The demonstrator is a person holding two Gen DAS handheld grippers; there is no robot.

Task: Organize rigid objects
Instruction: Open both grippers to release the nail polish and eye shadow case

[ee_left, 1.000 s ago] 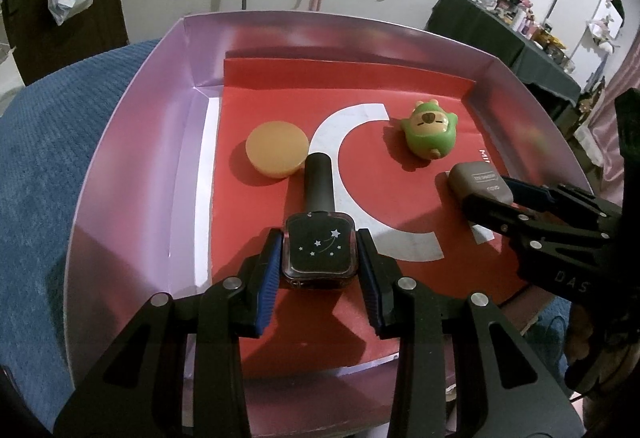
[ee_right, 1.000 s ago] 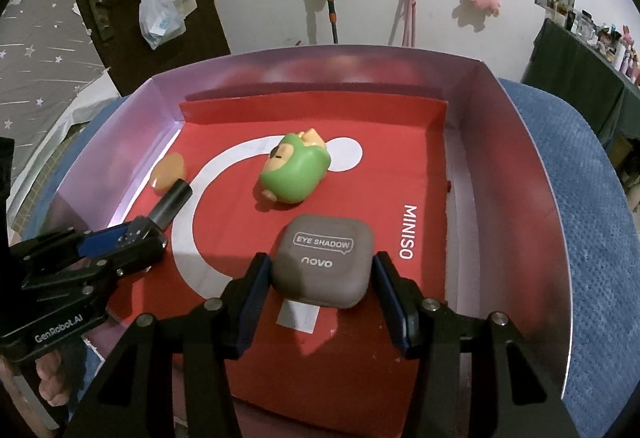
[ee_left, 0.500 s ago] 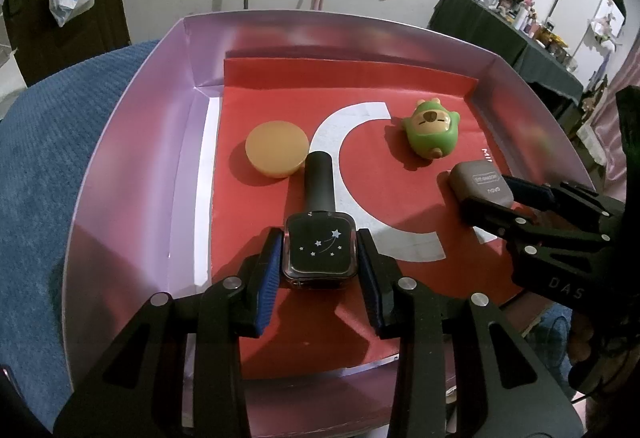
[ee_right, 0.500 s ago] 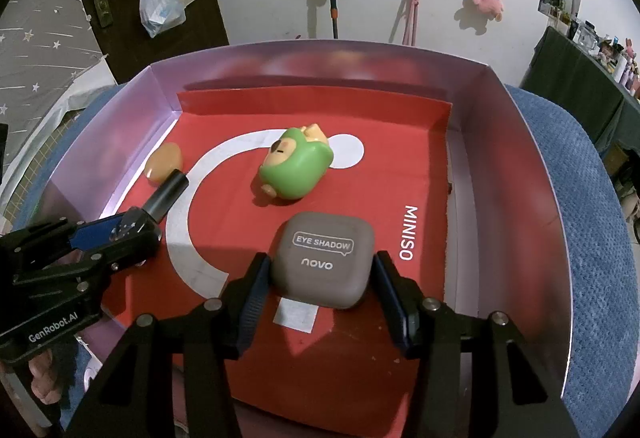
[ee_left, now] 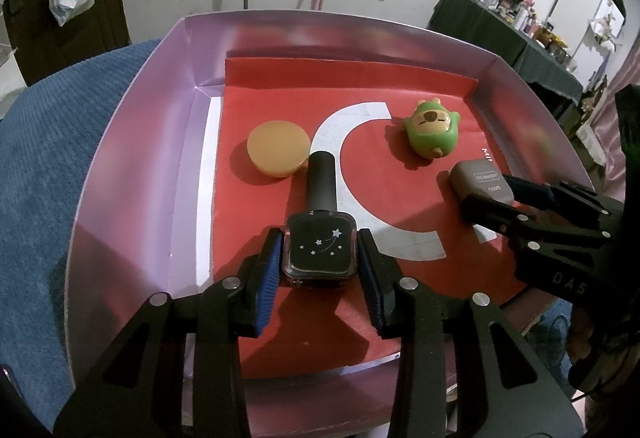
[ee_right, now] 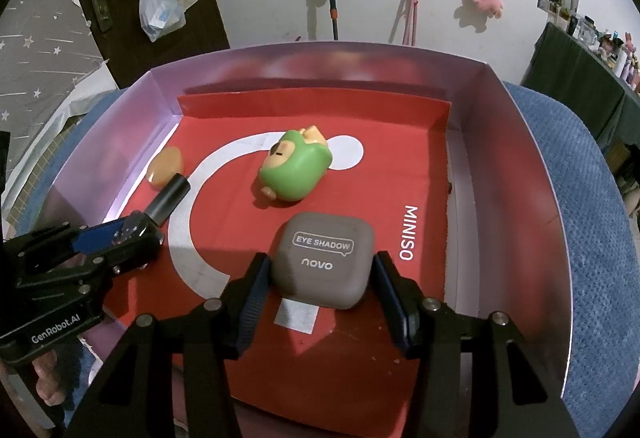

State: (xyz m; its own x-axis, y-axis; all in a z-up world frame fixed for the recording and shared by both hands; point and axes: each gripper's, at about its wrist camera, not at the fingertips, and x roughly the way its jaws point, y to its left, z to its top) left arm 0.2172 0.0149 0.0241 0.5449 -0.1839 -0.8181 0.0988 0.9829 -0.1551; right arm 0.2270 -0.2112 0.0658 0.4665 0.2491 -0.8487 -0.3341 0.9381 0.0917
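Observation:
A dark nail polish bottle (ee_left: pixel 320 246) with a star print lies on the red floor of a pink-walled box (ee_left: pixel 140 158), its black cap pointing away. My left gripper (ee_left: pixel 320 238) is shut on it, blue pads against its two sides. At the right, a grey-brown eye shadow case (ee_right: pixel 324 258) rests on the red floor, and my right gripper (ee_right: pixel 322 270) is shut on it. A green animal figure (ee_right: pixel 294 170) lies on its side in the middle. A round orange disc (ee_left: pixel 278 152) sits beside the bottle's cap.
The box stands on a blue textured cloth (ee_left: pixel 40 158). Its walls rise on all sides around the red liner. A dark table with small items (ee_left: pixel 520 22) stands at the back right. Plush toys and a mop hang on the white wall behind.

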